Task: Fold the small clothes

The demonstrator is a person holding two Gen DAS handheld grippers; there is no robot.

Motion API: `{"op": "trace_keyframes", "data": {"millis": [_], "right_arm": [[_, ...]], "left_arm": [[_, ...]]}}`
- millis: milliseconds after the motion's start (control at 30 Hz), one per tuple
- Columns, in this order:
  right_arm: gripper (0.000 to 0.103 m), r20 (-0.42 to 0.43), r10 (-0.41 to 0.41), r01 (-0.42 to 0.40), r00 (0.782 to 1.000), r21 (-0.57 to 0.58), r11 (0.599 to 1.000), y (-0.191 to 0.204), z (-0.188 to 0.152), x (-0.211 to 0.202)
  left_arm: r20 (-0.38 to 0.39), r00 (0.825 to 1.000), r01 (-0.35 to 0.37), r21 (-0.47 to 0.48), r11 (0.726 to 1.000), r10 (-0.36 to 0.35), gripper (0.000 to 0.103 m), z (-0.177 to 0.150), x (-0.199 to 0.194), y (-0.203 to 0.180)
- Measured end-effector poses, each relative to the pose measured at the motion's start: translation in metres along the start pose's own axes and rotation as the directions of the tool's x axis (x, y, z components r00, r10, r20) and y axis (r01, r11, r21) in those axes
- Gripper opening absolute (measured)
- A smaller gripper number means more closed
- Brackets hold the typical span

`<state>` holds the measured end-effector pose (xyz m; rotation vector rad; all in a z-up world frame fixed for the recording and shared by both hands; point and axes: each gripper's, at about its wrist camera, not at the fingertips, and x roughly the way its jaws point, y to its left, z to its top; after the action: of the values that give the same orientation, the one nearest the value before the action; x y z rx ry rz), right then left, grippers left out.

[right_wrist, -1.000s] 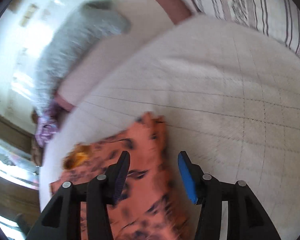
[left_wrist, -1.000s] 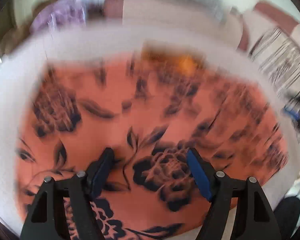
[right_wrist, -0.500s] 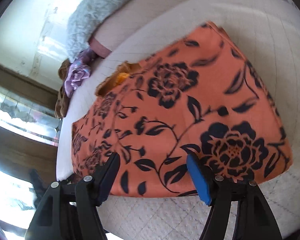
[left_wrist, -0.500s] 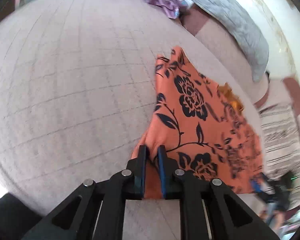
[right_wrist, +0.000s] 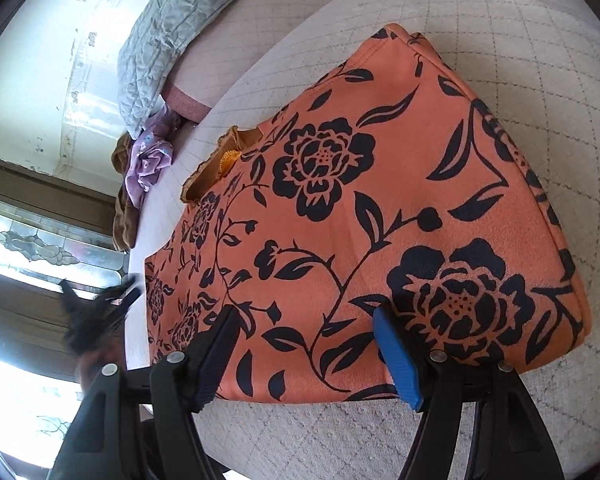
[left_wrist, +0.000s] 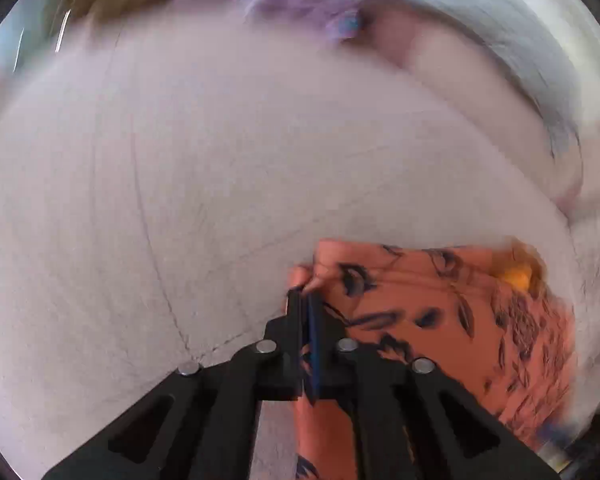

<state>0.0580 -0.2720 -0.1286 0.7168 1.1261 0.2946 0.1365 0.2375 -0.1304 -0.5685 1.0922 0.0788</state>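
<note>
The left hand-held gripper (left_wrist: 305, 300) was clamped on a bunched corner of the orange floral garment (right_wrist: 380, 184), its fingers pressed together with cloth pinched between them; that view was blurred, so how far the corner was raised could not be told. The garment lay on the pale quilted bed cover (right_wrist: 520, 32), spread mostly flat, with an orange ruffled trim (right_wrist: 224, 156) showing at its far edge. It looked doubled over along the side nearest the right camera, so one fold seemed done and at least another remained. The right hand-held gripper (right_wrist: 306, 344) hovered over the garment's near edge, fingers apart and gripping nothing. Beyond the garment lay a purple cloth (right_wrist: 148, 156) and a grey quilt (right_wrist: 172, 20).
</note>
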Motion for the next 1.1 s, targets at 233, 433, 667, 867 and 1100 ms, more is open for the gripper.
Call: {"op": "trace_keyframes", "data": {"millis": [233, 433, 667, 867, 1100], "right_arm": [[0.072, 0.03, -0.006, 0.005, 1.0, 0.036, 0.999, -0.011, 0.006, -0.023], [0.088, 0.164, 0.041, -0.058, 0.986, 0.103, 0.993, -0.018, -0.024, -0.062], [0.088, 0.173, 0.107, -0.157, 0.979, 0.314, 0.936, -0.058, -0.063, -0.059], [0.088, 0.272, 0.066, -0.18, 0.96, 0.422, 0.889, -0.089, -0.043, -0.065], [0.088, 0.288, 0.046, -0.172, 0.956, 0.432, 0.885, -0.094, -0.03, -0.066]], "left_arm": [[0.112, 0.993, -0.022, -0.091, 0.996, 0.032, 0.009, -0.022, -0.052, 0.03], [0.257, 0.966, -0.052, 0.116, 0.992, 0.021, 0.067, -0.095, -0.112, -0.021], [0.19, 0.982, -0.054, 0.32, 0.946, -0.009, 0.07, -0.149, -0.107, -0.104], [0.193, 0.981, -0.081, 0.377, 0.923, 0.007, 0.07, -0.168, -0.114, -0.137], [0.186, 0.982, -0.109, 0.368, 0.924, 0.042, 0.07, -0.168, -0.112, -0.143]]}}
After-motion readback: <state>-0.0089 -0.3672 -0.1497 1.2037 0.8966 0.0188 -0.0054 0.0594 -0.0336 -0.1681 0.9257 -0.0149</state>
